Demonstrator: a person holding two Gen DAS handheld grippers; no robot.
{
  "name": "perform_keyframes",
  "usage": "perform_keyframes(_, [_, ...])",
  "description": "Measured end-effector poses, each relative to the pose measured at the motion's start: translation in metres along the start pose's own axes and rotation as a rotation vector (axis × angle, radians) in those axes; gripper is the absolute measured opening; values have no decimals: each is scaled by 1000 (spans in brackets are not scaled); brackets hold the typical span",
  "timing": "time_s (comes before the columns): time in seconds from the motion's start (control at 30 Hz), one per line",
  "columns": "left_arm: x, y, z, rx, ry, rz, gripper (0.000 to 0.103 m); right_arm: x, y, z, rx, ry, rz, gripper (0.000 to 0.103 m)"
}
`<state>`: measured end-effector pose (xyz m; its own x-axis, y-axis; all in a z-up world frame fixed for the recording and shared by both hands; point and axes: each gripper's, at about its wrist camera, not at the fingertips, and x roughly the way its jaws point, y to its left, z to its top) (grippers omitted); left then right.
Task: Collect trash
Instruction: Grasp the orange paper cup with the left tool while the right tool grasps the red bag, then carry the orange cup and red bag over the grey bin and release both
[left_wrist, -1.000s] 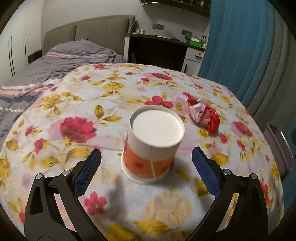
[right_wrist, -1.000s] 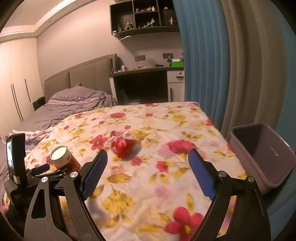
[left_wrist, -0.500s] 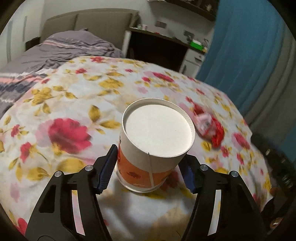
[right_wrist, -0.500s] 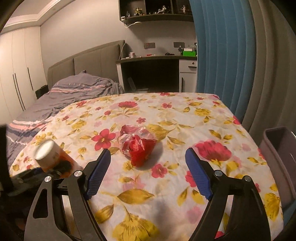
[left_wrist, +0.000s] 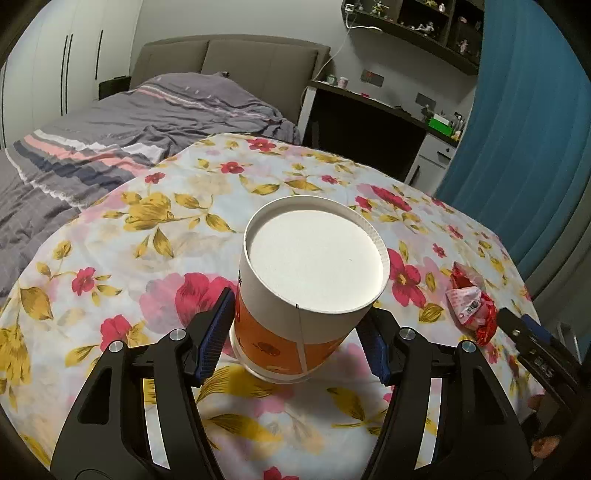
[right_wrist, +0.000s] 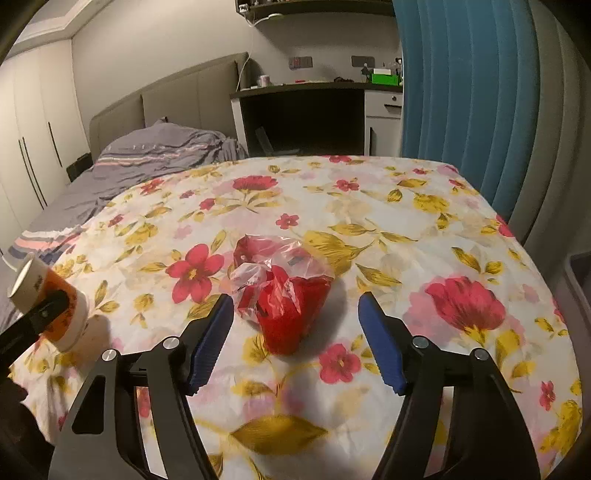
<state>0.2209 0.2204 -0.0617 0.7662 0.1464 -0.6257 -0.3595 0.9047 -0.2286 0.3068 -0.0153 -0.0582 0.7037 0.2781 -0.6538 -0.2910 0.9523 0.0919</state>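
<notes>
left gripper (left_wrist: 297, 336), wide open a second ago, now clamping upturned orange-and-white paper cup (left_wrist: 310, 280), lifting it off floral tablecloth (left_wrist: 147, 229). right gripper (right_wrist: 295, 336) open, now straddling crumpled red plastic wrapper (right_wrist: 284, 295), ready for pinching.

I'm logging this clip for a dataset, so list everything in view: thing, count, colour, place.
paper cup: 1, orange and white, upside down, between the left jaws, lifted and tilted
snack wrapper: 1, red and clear, crumpled, mid-table ahead of the right gripper
tablecloth: 1, white with red and yellow flowers, over the table
bin: 1, grey, off the table's right edge
bed: 1, grey, behind
curtain: 1, blue, right
left gripper: black, blue pads, shut on cup
right gripper: black, blue pads, open
</notes>
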Motion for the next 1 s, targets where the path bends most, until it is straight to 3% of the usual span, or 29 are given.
perform_keyframes(0.2, [3,-1,-3,1,14,-25,63,25,-2,1,4,81,22,49])
perform_keyframes(0.47, [8,-4,-7,10,32,-47,63,22,0,1,-8,65,42,31])
perform_keyframes(0.67, [10,-8,-9,24,28,-56,63,-3,-5,-3,-12,14,42,29])
perform_keyframes(1.0, [-15,-40,-14,106,-7,-96,63,-82,-33,-16,-17,-94,41,28])
